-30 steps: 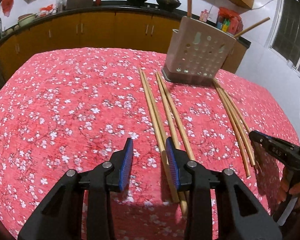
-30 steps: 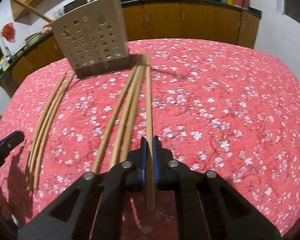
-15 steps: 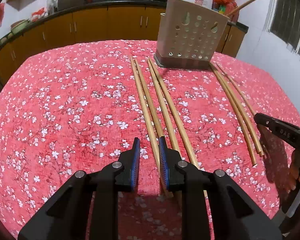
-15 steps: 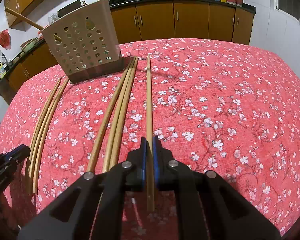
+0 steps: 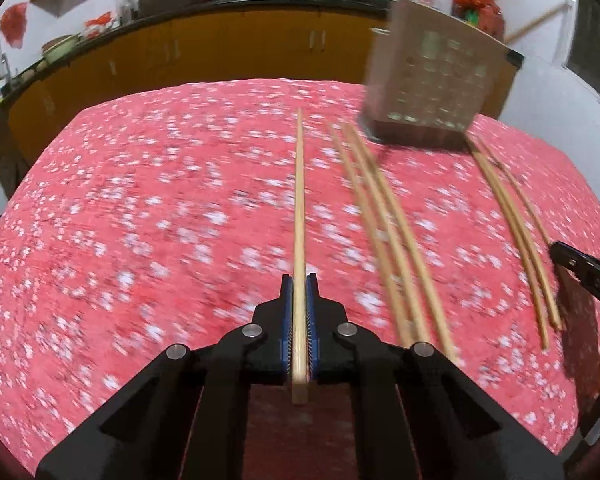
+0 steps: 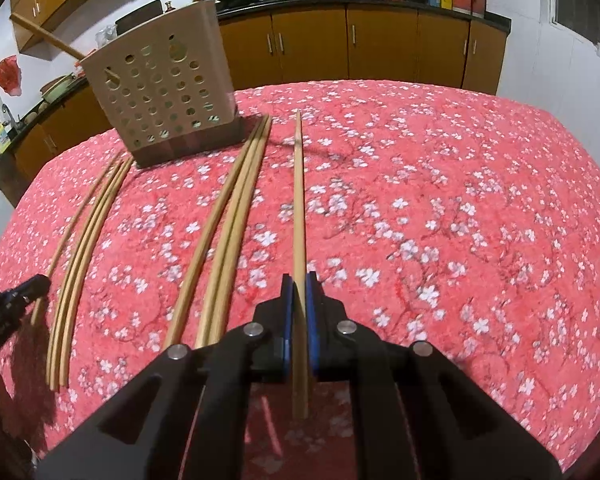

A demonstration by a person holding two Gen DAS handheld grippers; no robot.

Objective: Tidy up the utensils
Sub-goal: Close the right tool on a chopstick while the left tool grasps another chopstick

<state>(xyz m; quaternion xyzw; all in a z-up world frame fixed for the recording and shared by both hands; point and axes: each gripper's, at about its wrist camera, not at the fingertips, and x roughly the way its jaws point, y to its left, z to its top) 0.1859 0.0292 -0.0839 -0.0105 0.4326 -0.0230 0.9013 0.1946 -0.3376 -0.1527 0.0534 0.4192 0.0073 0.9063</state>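
Left gripper (image 5: 299,300): jaws have just closed on one chopstick (image 5: 299,208), pads pressed on its near end, shaft running straight ahead along the fingers. Right gripper (image 6: 299,300) likewise clamped on its own chopstick (image 6: 298,200), same axis. Holder basket (image 5: 434,80) stands ahead and to the right of the left fingers (left view is motion-blurred); from the right it lies ahead-left (image 6: 164,92). Loose chopsticks (image 6: 228,232) lie between on the tablecloth (image 6: 440,208). Neither hand looks clearly nearer.
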